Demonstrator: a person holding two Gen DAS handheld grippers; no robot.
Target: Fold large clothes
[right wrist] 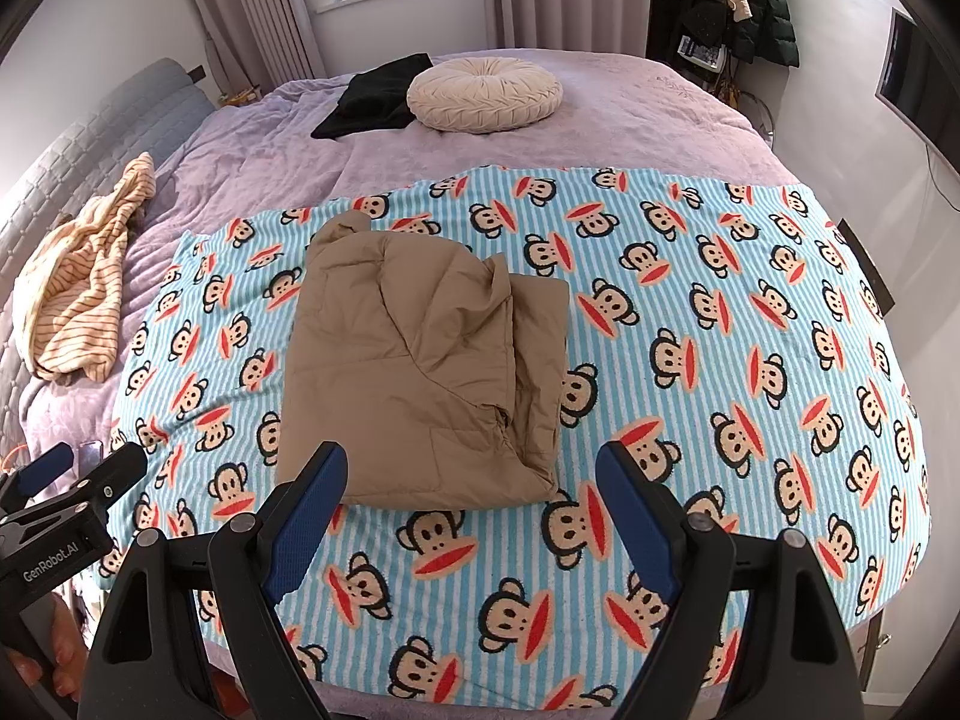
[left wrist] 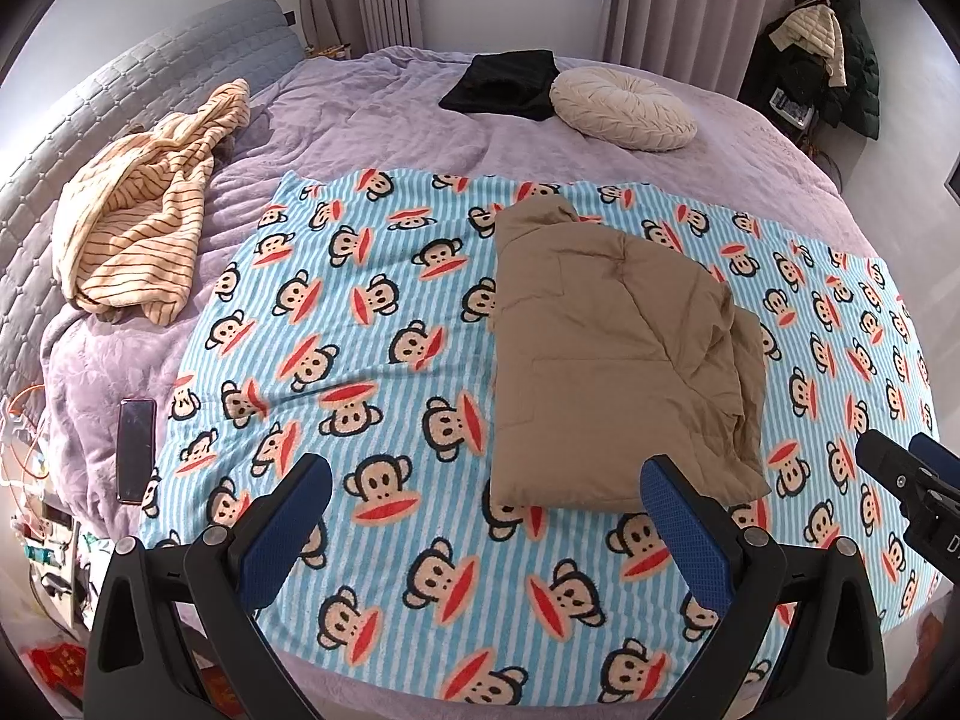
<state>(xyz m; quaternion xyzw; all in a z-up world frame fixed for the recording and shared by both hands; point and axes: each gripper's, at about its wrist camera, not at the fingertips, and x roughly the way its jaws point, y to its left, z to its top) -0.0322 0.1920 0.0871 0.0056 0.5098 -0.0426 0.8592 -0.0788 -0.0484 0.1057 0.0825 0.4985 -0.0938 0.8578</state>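
Observation:
A tan padded jacket (left wrist: pixel 612 354) lies folded into a rough rectangle on the blue striped monkey-print blanket (left wrist: pixel 360 324). It also shows in the right wrist view (right wrist: pixel 420 360) on the same blanket (right wrist: pixel 690 330). My left gripper (left wrist: pixel 489 480) is open and empty, hovering above the blanket just in front of the jacket's near edge. My right gripper (right wrist: pixel 471 468) is open and empty, also just in front of the jacket's near edge. The right gripper shows at the right edge of the left wrist view (left wrist: pixel 906 456); the left gripper shows at the left edge of the right wrist view (right wrist: pixel 84 468).
A cream striped garment (left wrist: pixel 144 210) lies crumpled at the left by the grey headboard (left wrist: pixel 90 96). A black garment (left wrist: pixel 504 84) and a round cream cushion (left wrist: pixel 624 108) lie at the far side of the purple bedspread (left wrist: pixel 372 114). A phone (left wrist: pixel 135 444) lies at the left.

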